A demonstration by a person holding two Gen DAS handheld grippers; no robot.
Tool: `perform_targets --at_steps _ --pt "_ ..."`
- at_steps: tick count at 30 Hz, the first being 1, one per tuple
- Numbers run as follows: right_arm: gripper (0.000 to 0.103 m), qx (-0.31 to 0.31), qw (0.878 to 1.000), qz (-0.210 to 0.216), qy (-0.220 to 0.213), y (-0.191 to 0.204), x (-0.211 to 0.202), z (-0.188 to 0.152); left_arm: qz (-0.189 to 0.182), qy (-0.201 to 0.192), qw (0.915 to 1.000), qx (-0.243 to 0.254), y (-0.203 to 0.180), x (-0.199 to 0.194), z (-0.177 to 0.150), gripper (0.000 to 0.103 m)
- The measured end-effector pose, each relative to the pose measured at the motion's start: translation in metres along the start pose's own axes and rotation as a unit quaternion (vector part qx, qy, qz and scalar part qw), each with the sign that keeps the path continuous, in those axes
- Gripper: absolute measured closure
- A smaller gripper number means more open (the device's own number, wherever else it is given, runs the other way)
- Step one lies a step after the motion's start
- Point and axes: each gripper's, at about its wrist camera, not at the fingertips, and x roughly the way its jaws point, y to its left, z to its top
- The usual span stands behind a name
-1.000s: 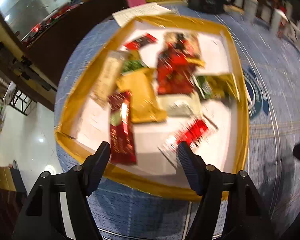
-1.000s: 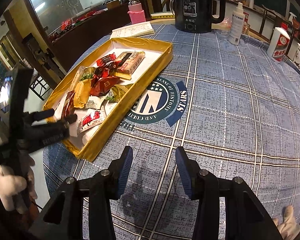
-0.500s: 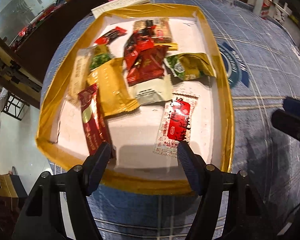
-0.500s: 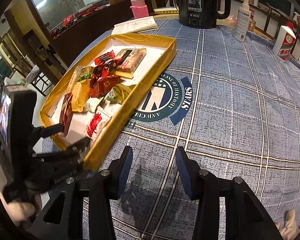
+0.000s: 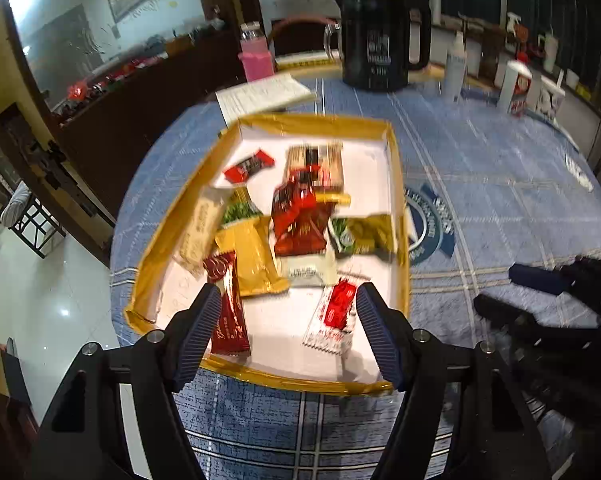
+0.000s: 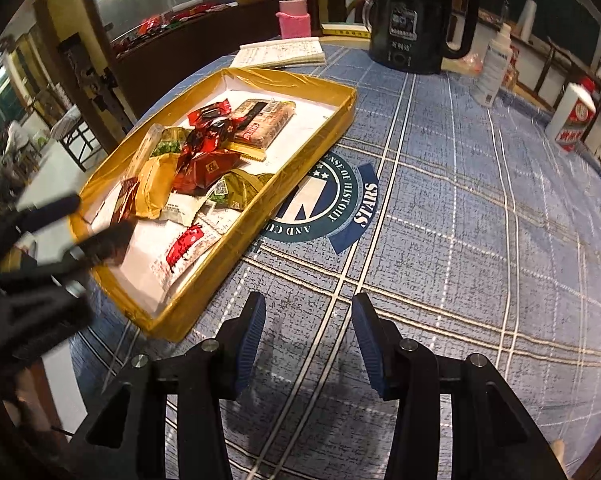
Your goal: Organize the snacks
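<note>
Wrapped snacks [image 5: 296,216] are seen heaped inside a gold-rimmed tray [image 5: 398,200] on the blue plaid table [image 6: 460,220]. The left tool [image 5: 286,322] is held wide and empty over the tray's near end; the right tool [image 6: 308,338], also spread and empty, is poised beside the tray.

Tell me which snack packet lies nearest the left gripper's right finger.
The red-and-white sachet, alone on bare white tray floor just inside that finger; the others are piled farther back.

The left tool [image 6: 96,224] was blurred at nine o'clock, covering the gold tray's [image 6: 204,284] near corner; snack labels [image 5: 316,168] seemed unreadable.
</note>
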Motion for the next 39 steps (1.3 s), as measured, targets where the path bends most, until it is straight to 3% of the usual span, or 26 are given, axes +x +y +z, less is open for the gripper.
perform_targets --at_steps 8,21,32,36,39 --pt "0.052 -0.031 0.999 -0.004 -0.024 -0.003 -0.018 -0.009 0.015 -0.027 0.9993 -0.019 -0.005 -0.025 0.005 0.031" --pt "0.05 -0.04 0.998 0.028 -0.046 -0.004 -0.041 -0.02 0.035 0.01 0.9992 -0.014 -0.025 -0.024 0.004 0.031" --pt "0.048 -0.058 0.997 0.038 -0.032 0.008 -0.032 -0.022 0.034 0.034 0.9985 -0.027 -0.018 -0.012 -0.004 0.031" --pt "0.048 -0.056 0.997 0.04 -0.024 0.008 -0.028 -0.022 0.007 0.06 0.9963 -0.062 0.007 0.006 -0.004 0.031" --pt "0.048 -0.047 0.998 0.033 -0.02 0.004 -0.026 -0.022 -0.033 0.092 0.9876 -0.123 0.045 0.037 0.0 0.031"
